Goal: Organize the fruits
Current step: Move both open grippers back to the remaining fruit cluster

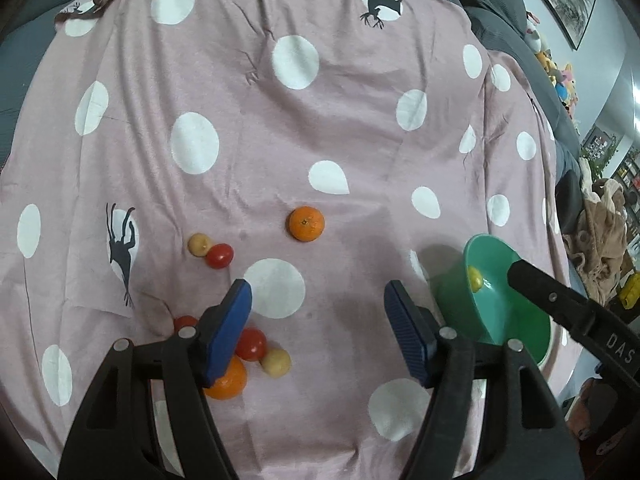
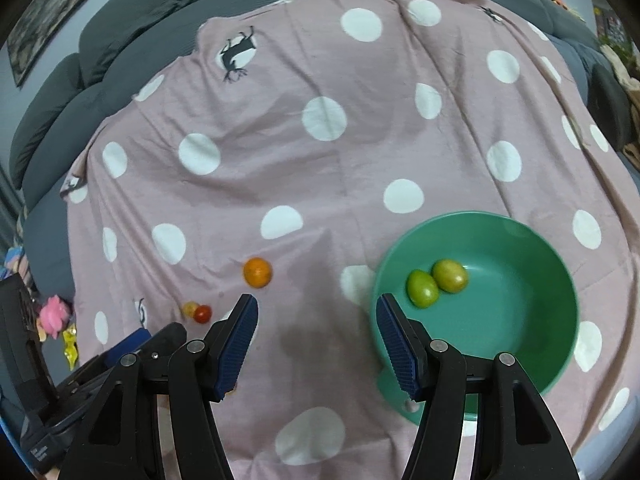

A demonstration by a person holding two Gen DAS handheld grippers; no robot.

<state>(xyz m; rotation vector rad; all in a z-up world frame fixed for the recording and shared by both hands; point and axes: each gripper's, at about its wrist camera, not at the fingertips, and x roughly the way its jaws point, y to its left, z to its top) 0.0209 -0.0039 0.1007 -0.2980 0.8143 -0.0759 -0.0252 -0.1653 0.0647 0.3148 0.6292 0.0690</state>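
Both grippers, left (image 1: 318, 304) and right (image 2: 318, 320), spread wide and empty over the pink spotted blanket (image 1: 240, 100); green bowl (image 2: 520, 320) holds two green fruits (image 2: 422, 290), one orange (image 1: 307, 223) lies apart, tomatoes (image 1: 219, 256) nearer left gripper.

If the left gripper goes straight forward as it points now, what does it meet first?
Probably only the pink cloth: the open left gripper frames bare fabric. The lone orange lies further ahead, slightly left of centre; depth is unclear.
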